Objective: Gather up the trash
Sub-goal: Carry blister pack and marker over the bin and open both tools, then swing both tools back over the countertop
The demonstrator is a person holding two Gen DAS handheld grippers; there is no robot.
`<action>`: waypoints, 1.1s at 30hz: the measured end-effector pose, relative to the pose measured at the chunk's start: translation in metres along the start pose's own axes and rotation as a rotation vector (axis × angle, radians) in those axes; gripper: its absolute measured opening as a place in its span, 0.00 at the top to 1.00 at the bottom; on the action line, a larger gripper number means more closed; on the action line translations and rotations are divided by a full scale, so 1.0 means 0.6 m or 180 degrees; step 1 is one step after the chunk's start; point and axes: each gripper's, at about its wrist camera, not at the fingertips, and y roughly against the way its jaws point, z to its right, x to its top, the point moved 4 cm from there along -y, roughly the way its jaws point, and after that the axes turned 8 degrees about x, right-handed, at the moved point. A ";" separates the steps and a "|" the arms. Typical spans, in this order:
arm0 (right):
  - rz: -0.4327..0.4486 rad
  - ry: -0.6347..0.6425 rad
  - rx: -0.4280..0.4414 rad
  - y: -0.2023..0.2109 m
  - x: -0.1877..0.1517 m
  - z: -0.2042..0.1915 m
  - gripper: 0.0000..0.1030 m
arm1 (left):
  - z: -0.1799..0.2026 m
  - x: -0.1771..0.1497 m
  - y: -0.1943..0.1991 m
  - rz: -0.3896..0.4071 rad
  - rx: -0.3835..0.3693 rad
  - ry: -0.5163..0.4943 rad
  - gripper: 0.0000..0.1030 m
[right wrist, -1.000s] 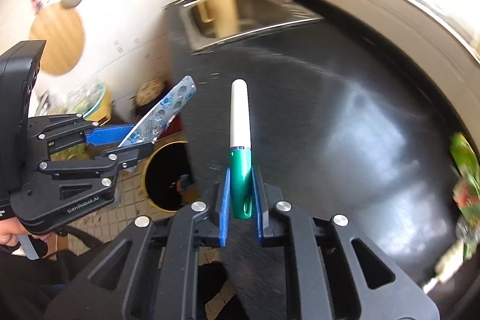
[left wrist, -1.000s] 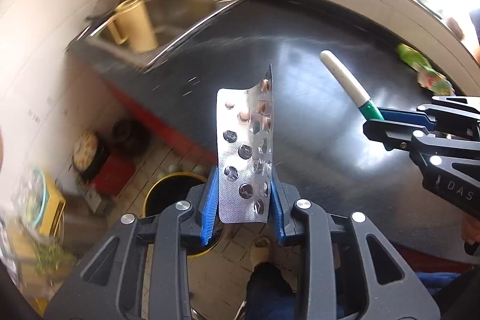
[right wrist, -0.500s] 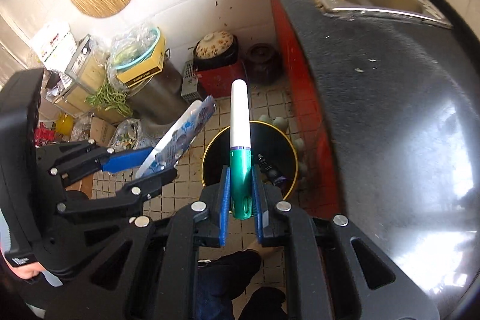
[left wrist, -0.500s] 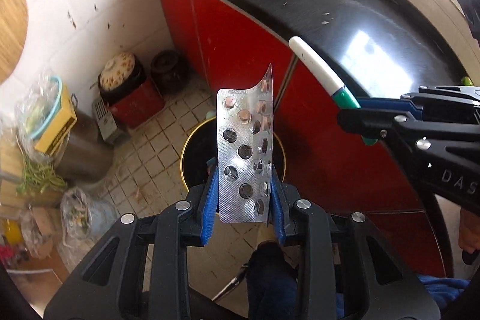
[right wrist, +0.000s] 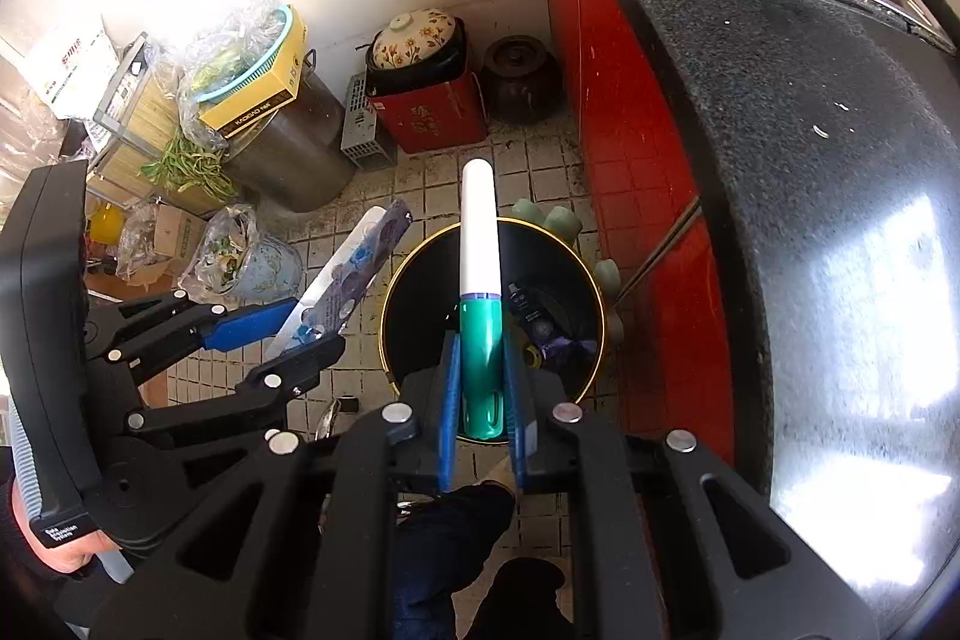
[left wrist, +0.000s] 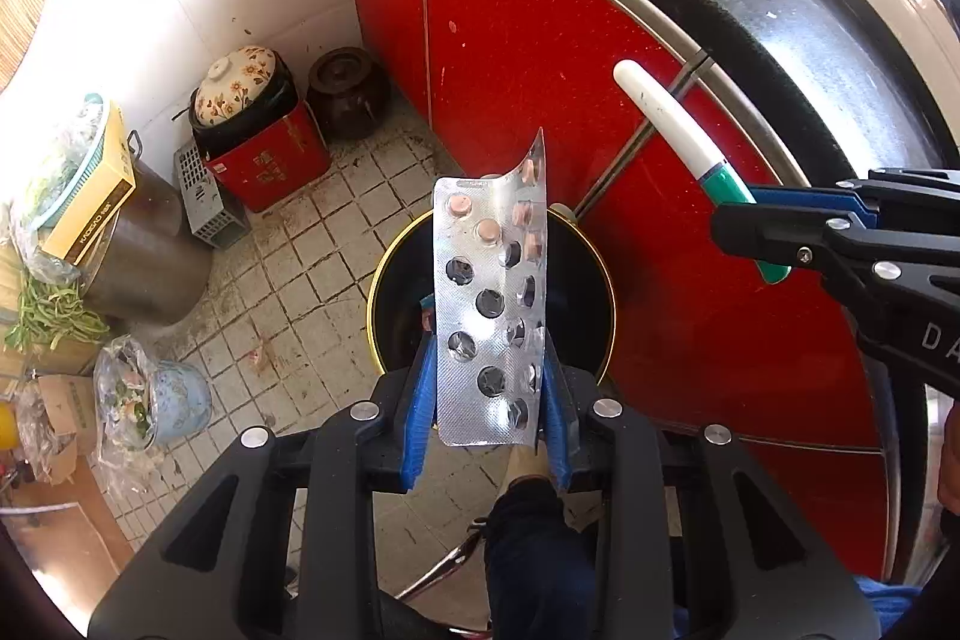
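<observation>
Blister pack [left wrist: 489, 316] — thin foil, light, springy, easily creased — is pinched by its long edges at the lower end in the left gripper [left wrist: 489, 388], above the rim of the black bin [left wrist: 384, 280]. Marker [right wrist: 480, 316], stiff, smooth and probably slippery, is clamped at its green barrel by the right gripper [right wrist: 480, 394], over the bin's opening — white cap pointing away. Red cabinet [left wrist: 540, 40] stands just beside the bin.

Silver blister pack [left wrist: 489, 316] with pinkish pills near its top. White-and-teal marker [right wrist: 480, 304] with a thin purple band, between blue finger pads [right wrist: 449, 400]. Black bin [left wrist: 393, 292] — yellow rim. Glossy red cabinet doors [left wrist: 516, 40], speckled black counter [right wrist: 810, 130], cream floral lid [left wrist: 237, 85] — orange flowers.
</observation>
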 end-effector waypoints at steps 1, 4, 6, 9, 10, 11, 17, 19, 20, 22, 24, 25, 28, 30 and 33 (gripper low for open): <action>-0.0001 0.0000 0.0001 -0.001 0.002 0.000 0.86 | -0.001 0.001 -0.003 -0.0004 0.0000 0.0001 0.70; 0.0000 0.0010 -0.0002 -0.008 0.012 -0.003 0.86 | -0.005 0.004 -0.010 -0.0009 -0.0011 0.0001 0.70; -0.0006 0.0011 -0.0010 -0.010 0.015 -0.003 0.86 | -0.005 0.006 -0.012 0.0001 -0.0056 -0.0011 0.66; -0.0024 0.0011 -0.0034 -0.011 0.014 0.003 0.84 | -0.005 0.010 -0.014 0.0057 -0.0119 -0.0008 0.59; -0.0025 -0.0004 -0.0036 -0.011 0.013 0.005 0.74 | -0.005 0.010 -0.016 0.0039 -0.0140 -0.0003 0.54; -0.0005 -0.0019 -0.0044 -0.007 0.011 0.008 0.57 | -0.004 0.010 -0.021 0.0005 -0.0173 -0.0010 0.49; 0.0197 -0.0128 -0.0058 0.047 -0.010 0.030 0.40 | 0.002 0.007 -0.023 -0.0010 -0.0144 -0.0070 0.25; 0.0286 -0.0180 -0.0081 0.077 -0.023 0.042 0.34 | 0.010 0.007 -0.014 -0.0003 -0.0112 -0.0125 0.21; 0.0348 -0.0205 -0.0115 0.097 -0.033 0.050 0.28 | 0.016 0.009 -0.005 0.0027 -0.0105 -0.0170 0.18; 0.0521 -0.0313 -0.0215 0.152 -0.064 0.076 0.23 | 0.038 0.012 0.022 0.0150 -0.0074 -0.0301 0.13; 0.0675 -0.0468 -0.0315 0.204 -0.096 0.103 0.21 | 0.066 0.015 0.048 0.0284 -0.0053 -0.0470 0.11; 0.0754 -0.0554 -0.0383 0.231 -0.114 0.117 0.19 | 0.088 0.017 0.066 0.0377 -0.0045 -0.0592 0.11; 0.1048 -0.0881 -0.0689 0.325 -0.185 0.165 0.17 | 0.168 0.022 0.115 0.0613 -0.0155 -0.0963 0.10; 0.1232 -0.1126 -0.0962 0.388 -0.242 0.198 0.16 | 0.228 0.025 0.143 0.0724 -0.0308 -0.1197 0.10; 0.1460 -0.1531 -0.1316 0.466 -0.330 0.236 0.16 | 0.347 0.020 0.190 0.0877 -0.0626 -0.1674 0.10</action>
